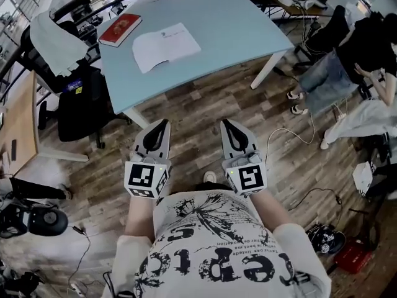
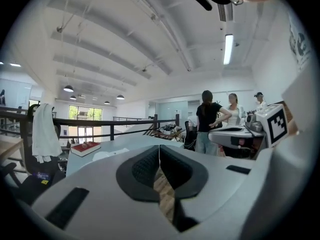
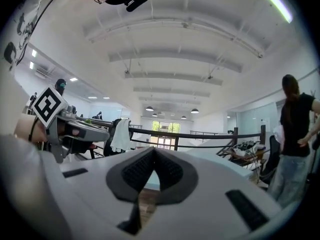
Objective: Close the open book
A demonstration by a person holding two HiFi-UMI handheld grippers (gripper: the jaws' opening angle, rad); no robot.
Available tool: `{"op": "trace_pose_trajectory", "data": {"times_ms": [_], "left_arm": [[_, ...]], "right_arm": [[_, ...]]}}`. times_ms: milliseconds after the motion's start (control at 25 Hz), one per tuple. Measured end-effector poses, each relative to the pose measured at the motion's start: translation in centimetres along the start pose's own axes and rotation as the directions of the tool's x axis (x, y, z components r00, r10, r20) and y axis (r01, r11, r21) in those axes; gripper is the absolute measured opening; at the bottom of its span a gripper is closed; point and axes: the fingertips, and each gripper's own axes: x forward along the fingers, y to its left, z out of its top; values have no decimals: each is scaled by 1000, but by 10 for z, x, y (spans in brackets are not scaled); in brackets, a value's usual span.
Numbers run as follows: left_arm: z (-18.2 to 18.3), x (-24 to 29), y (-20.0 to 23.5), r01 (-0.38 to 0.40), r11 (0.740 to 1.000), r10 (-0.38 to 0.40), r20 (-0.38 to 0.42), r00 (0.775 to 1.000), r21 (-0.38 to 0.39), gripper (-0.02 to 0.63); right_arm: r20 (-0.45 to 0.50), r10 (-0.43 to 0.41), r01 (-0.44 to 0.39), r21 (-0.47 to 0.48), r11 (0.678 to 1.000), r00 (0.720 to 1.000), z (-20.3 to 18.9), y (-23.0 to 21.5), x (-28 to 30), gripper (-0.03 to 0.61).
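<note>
The left tongs (image 1: 164,124) are being held closed, jaw tips touching and nothing between them. In the left gripper view only a strip of floor (image 2: 162,191) is being shown through the gap behind the pads. The right tongs (image 1: 224,123) are likewise being held shut and empty, their tips meeting in the right gripper view.

Both are being carried side by side in the lower middle of the head view, near each other but apart. They are being pointed roughly level toward the top of the frame, with the marker cubes (image 1: 147,179) facing up at the camera. They are being held close to the body on bare forearms (image 1: 139,219) tucked in beside the printed shirt (image 1: 217,253), over the floor and short of the surface (image 1: 242,30).

The task is judged as not yet begun. The open book (image 1: 166,45) is lying flat, white pages up, in the upper left of the head view on the pale blue surface, well apart from both tongs. A closed red book (image 1: 121,30) is lying just beside it, toward the left corner. Nothing is being touched.

All of the work is judged to be left: the surface is to be approached, the tongs brought to one edge of the book, and one half lifted and folded over the other. A person (image 1: 347,61) is being seen seated at the upper right, away from the book.
</note>
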Motion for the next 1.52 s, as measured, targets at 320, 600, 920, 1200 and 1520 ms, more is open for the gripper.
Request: {"op": "trace_pose_trajectory", "data": {"times_ms": [320,600,920,1200,1520], "left_arm": [[-5,72,-3,-97,994,95,-40,995,-43,20],[-11,133,36,-161,985,158,-66,985,-53,20],[4,216,108,-233,969,230,-49,972,-84,20],[20,280,180,-292,953,289,-39,956,-88,20],[15,319,219,-352,931,347,-65,936,-95,20]], "right_arm": [[-40,91,-90,29,996,995,-22,-77,53,11],[-51,124,-122,54,991,991,-43,-109,131,11],[-57,194,-192,43,981,979,-46,-145,245,11],[-54,266,-265,35,964,962,-42,-161,352,11],[-60,302,-300,37,953,951,-44,-176,418,11]]}}
